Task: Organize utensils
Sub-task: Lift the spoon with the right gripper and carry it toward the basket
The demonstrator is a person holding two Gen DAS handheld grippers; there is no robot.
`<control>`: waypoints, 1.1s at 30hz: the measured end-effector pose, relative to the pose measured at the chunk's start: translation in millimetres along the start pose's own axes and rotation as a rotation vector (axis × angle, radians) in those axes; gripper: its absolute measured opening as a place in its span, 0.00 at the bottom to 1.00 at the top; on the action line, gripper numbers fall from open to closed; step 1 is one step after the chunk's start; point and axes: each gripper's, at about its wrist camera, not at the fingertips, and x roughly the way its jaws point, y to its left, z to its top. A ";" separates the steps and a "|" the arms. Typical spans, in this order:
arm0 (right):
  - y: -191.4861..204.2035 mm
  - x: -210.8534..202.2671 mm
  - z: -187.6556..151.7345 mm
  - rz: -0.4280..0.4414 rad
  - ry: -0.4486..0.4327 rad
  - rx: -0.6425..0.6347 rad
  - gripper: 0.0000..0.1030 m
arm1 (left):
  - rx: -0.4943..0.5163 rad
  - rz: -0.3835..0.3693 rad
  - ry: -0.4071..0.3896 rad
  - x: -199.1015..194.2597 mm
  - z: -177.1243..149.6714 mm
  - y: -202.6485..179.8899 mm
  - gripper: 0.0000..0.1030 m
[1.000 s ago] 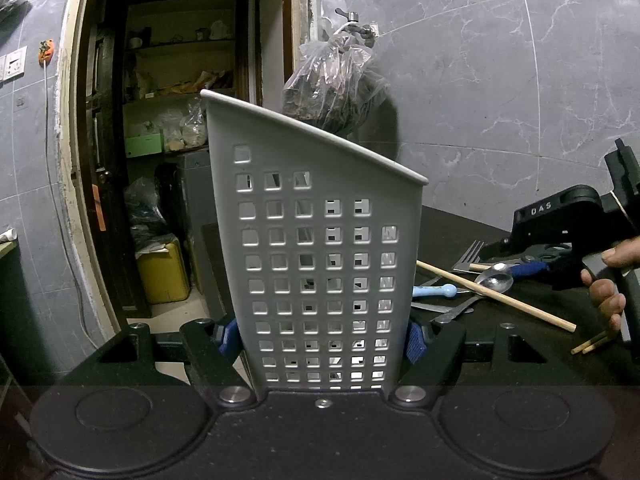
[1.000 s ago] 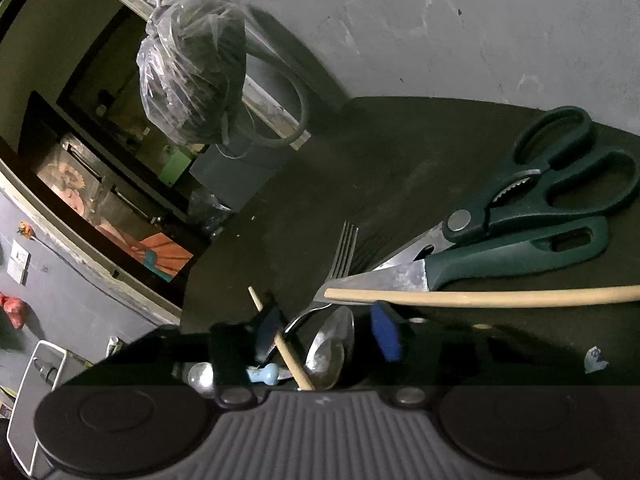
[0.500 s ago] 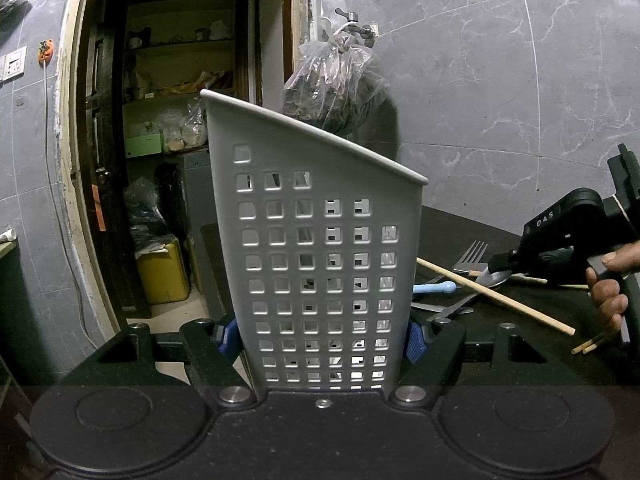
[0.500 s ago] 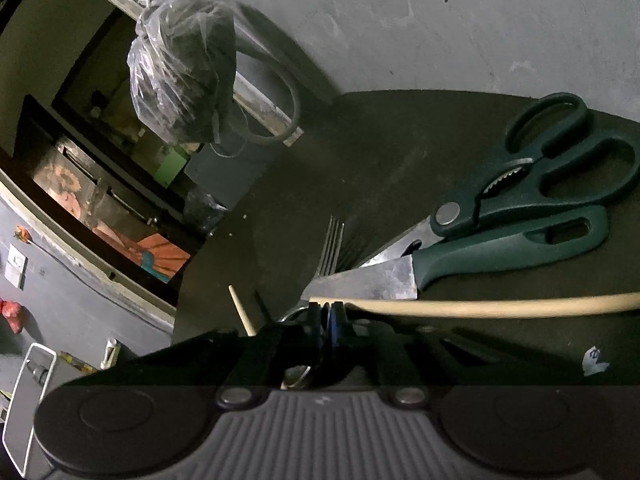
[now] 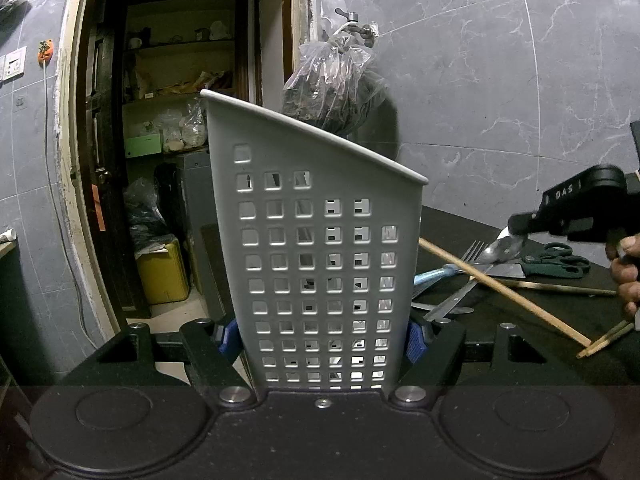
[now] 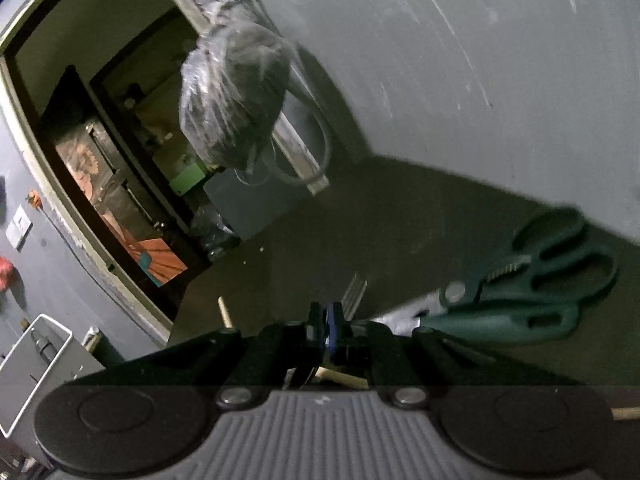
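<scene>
Room: grey marble-tiled wall (image 5: 500, 92) behind a dark counter (image 5: 500, 312); an open doorway (image 5: 168, 160) on the left side leads to cluttered shelves.
Hanging bag: clear plastic bag (image 5: 332, 92) of dark contents, tied to a tap on the wall, above and behind the caddy.
Caddy: grey perforated utensil caddy (image 5: 320, 272) with a slanted rim stands upright between the fingers of the left gripper (image 5: 322, 340), whose blue pads press on its two sides near the base.
Scissors: green-handled scissors (image 6: 532, 284) lie on the counter to the right of the right gripper's tips, beside a green-handled knife (image 6: 500, 324).
Chopsticks: one long wooden chopstick (image 5: 500, 292) lies slanting across the counter right of the caddy; more stick ends sit at the far right.
Fork: metal fork (image 5: 472, 252) lies near the scissors, tines pointing to the wall.
Spoon: metal spoon (image 5: 500, 248), bowl up off the counter, is pinched at the tip of the right gripper (image 6: 328, 328), whose fingers are pressed together on it.
Writing: "DAS" in white on the right gripper's black body, readable only in the left wrist view.
Views: left wrist view alone shows the spoon's bowl and the person's hand (image 5: 626, 272); the blurred right wrist view hides the spoon behind the closed pads but shows a corner of the caddy at lower left.
</scene>
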 end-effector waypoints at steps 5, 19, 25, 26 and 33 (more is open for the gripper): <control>14.4 -17.4 5.2 -0.016 -0.089 -0.109 0.03 | 0.002 0.002 0.001 -0.2 -0.2 -0.3 0.73; 92.2 -70.7 -11.5 -0.054 -0.287 -0.631 0.03 | 0.002 0.002 0.001 -0.7 -0.5 -1.1 0.73; 128.1 -82.6 -40.5 -0.029 -0.322 -0.839 0.03 | 0.002 0.002 0.001 -0.6 -0.6 -1.1 0.73; 133.3 -82.3 -43.8 -0.023 -0.322 -0.860 0.03 | 0.002 0.002 0.001 -0.6 -0.6 -1.2 0.73; 154.0 -88.4 -61.1 0.020 -0.327 -0.959 0.03 | 0.002 0.002 0.001 -0.1 -0.9 -1.1 0.73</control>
